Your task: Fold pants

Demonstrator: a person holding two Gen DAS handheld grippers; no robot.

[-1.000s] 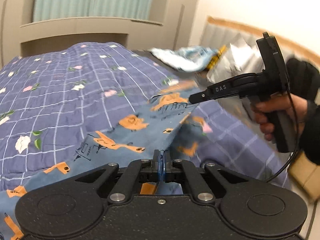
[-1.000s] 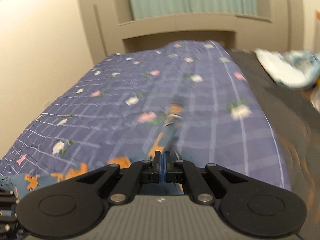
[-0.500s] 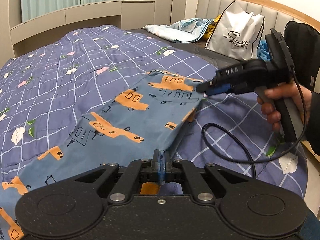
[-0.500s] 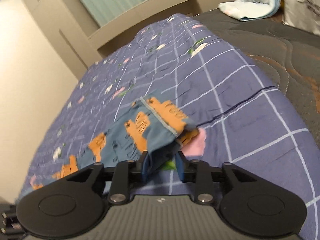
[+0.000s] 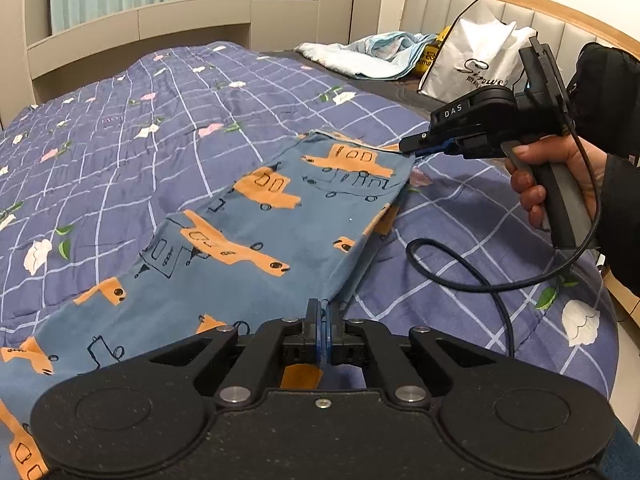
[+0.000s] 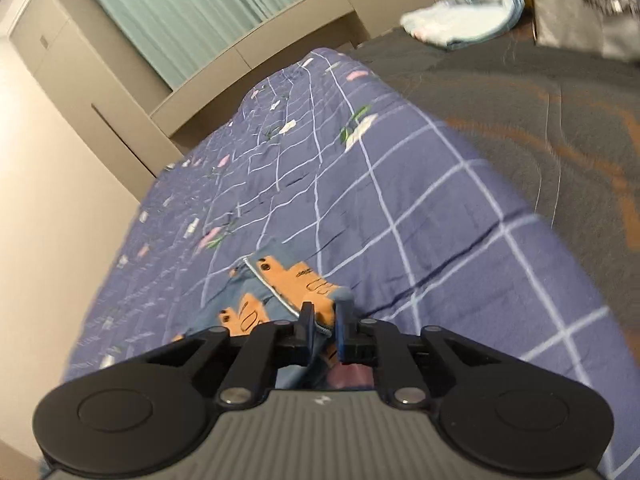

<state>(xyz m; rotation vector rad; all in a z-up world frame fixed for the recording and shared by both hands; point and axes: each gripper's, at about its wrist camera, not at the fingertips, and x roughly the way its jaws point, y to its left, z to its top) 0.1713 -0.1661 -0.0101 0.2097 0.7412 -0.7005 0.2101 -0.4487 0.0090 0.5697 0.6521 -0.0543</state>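
Observation:
Blue pants with orange truck prints lie stretched out flat on the purple checked quilt. My left gripper is shut on the near edge of the pants. My right gripper sits at the far right corner of the pants. In the right wrist view the right gripper has its jaws slightly apart, with the pants' hem corner lying between and just past them.
A white shopping bag and a light blue cloth lie near the headboard. A black cable trails over the quilt on the right. The bare dark mattress shows beyond the quilt.
The pants have been lowered and spread flat onto the quilt. My right gripper was shut on the hem a second ago; its jaws have since parted.

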